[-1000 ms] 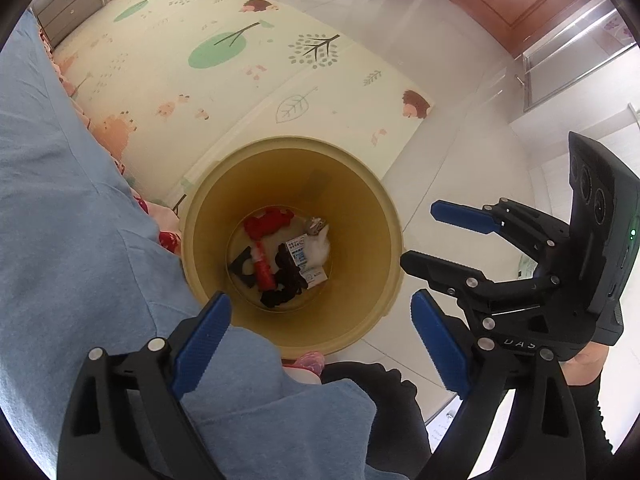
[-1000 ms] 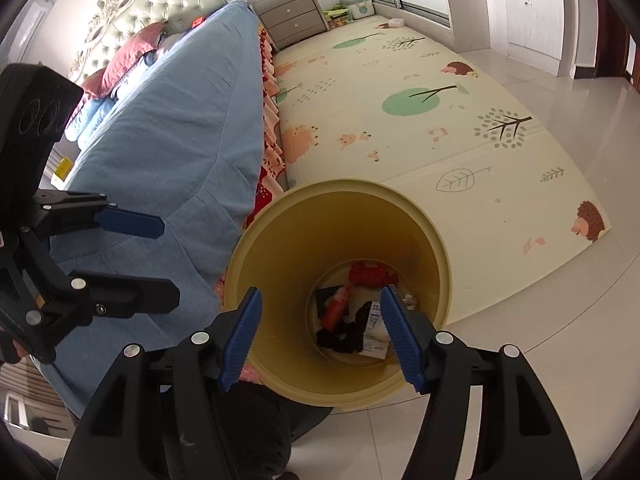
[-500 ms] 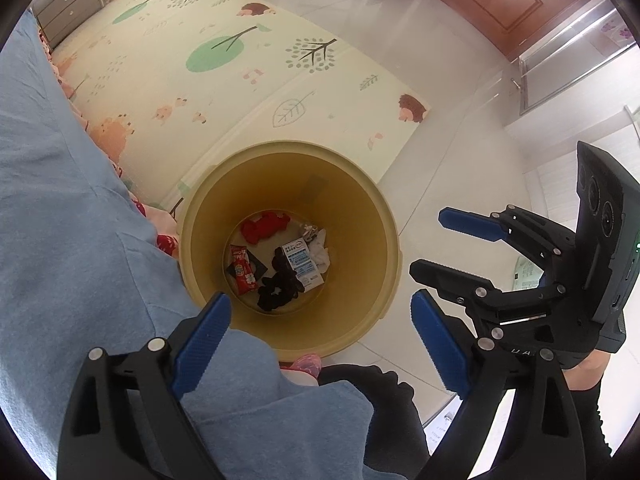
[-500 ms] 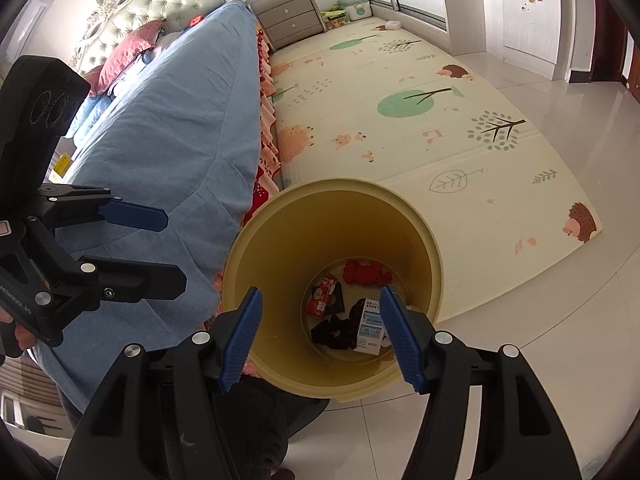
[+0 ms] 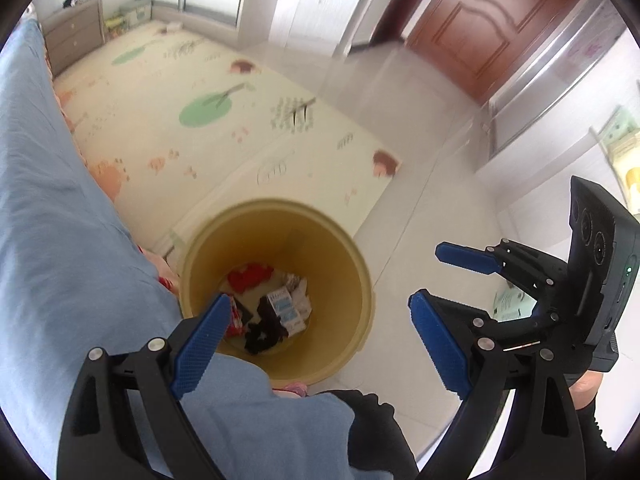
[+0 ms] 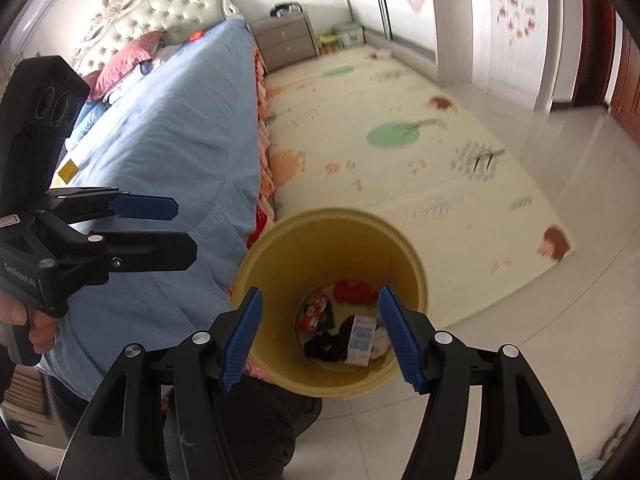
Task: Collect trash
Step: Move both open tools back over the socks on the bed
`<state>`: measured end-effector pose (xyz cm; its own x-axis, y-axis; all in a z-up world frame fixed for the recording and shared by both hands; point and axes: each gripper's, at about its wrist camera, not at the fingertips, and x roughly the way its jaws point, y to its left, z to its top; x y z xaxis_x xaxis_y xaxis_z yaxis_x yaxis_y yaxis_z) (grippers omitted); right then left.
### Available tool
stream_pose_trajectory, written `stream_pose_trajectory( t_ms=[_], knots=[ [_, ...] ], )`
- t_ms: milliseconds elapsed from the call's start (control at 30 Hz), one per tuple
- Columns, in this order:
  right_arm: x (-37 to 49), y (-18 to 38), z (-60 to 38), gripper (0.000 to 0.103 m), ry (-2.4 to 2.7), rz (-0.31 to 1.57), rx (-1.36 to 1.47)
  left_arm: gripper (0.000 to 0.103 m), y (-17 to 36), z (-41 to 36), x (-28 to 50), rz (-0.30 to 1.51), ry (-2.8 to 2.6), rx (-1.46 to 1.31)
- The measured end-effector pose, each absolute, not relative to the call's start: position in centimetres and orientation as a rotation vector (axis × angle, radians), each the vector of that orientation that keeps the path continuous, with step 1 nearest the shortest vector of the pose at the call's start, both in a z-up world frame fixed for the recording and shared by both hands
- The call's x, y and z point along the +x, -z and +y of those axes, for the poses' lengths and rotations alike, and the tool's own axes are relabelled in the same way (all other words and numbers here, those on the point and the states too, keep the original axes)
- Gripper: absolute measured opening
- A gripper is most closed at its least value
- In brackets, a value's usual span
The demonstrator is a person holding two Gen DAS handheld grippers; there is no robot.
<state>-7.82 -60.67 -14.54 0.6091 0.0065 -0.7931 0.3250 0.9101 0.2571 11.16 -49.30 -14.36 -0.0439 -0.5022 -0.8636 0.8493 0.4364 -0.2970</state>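
Note:
A yellow bin stands on the tile floor beside the bed. At its bottom lie a white-and-blue carton, red wrappers and a black scrap. Above the bin's near side, my left gripper is open with nothing between its blue pads. To its right, my right gripper also hangs open and empty over the bin's mouth.
A bed with a blue cover borders the bin on the left. A patterned play mat stretches beyond it, with a grey nightstand at the far end. A brown door stands at the far right. A dark-clothed leg is below.
Both grippers have risen and tilted up from the bin, which now looks smaller and lower in both views. More of the room shows. The jaws stay as wide as before.

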Motion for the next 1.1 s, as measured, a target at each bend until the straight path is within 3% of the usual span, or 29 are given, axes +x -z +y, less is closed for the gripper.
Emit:
stream_pose_trajectory(
  t_ms=[233, 567, 800, 1100],
  knots=[
    [-7.6, 10.7, -56.3, 0.069, 0.161, 0.758, 0.319, 0.099, 10.4, -40.4, 11.9, 0.981, 1.028, 0.207],
    [-3.2, 7.8, -46.5, 0.082, -0.04, 0.64, 0.279, 0.099, 5.7, -25.3, 11.7, 0.68, 0.695, 0.128],
    [0.1, 5.8, -38.2, 0.093, -0.165, 0.576, 0.219, 0.099, 3.9, -15.2, 12.5, 0.582, 0.519, 0.105],
    [3.3, 4.6, -29.4, 0.095, -0.258, 0.551, 0.122, 0.099, 3.7, -7.4, 13.2, 0.517, 0.401, 0.111]
  ],
)
